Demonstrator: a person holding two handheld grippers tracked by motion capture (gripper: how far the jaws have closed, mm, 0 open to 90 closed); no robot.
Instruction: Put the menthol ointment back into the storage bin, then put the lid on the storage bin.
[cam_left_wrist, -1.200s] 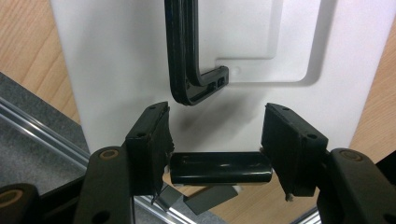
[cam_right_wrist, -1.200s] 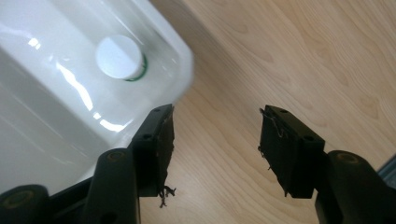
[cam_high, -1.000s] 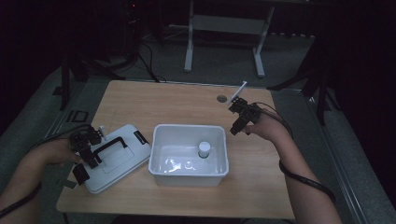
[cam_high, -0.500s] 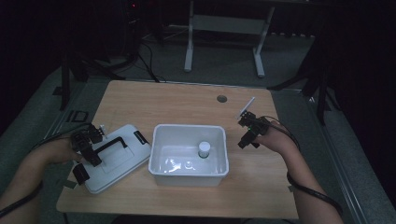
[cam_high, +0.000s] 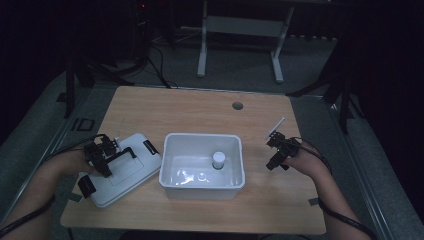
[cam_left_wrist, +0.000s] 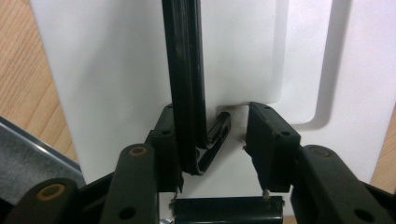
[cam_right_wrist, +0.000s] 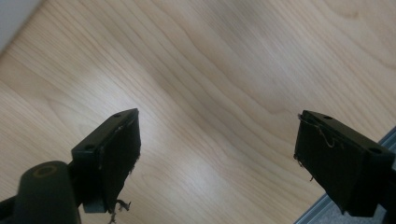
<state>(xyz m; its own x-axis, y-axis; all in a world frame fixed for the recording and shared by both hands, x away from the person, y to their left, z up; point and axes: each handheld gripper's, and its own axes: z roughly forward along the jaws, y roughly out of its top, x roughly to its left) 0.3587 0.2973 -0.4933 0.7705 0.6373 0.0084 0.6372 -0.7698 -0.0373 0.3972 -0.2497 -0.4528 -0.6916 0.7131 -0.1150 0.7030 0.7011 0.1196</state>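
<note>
A white lid (cam_high: 131, 174) with a black handle (cam_high: 126, 152) lies on the table left of a white bin (cam_high: 202, 136). Inside the bin stands a small white-capped bottle (cam_high: 218, 160). My left gripper (cam_high: 102, 156) sits over the lid. In the left gripper view its jaws (cam_left_wrist: 212, 114) straddle the handle (cam_left_wrist: 184, 70) and have just been closing; the left pad (cam_left_wrist: 166, 140) touches the handle, while the right pad stands apart from it. My right gripper (cam_high: 275, 154) hovers right of the bin, and its jaws (cam_right_wrist: 219, 123), recently widened, are open over bare wood with nothing between them.
The wooden table (cam_high: 200, 107) has a round hole (cam_high: 237, 105) near its far edge. Its right edge (cam_right_wrist: 327, 205) lies close beside my right gripper. A metal stand (cam_high: 240, 25) and cables (cam_high: 157, 70) sit on the floor beyond the table.
My right gripper has come down and toward the person, from above the table's far right to beside the bin. The left gripper has stayed on the lid.
</note>
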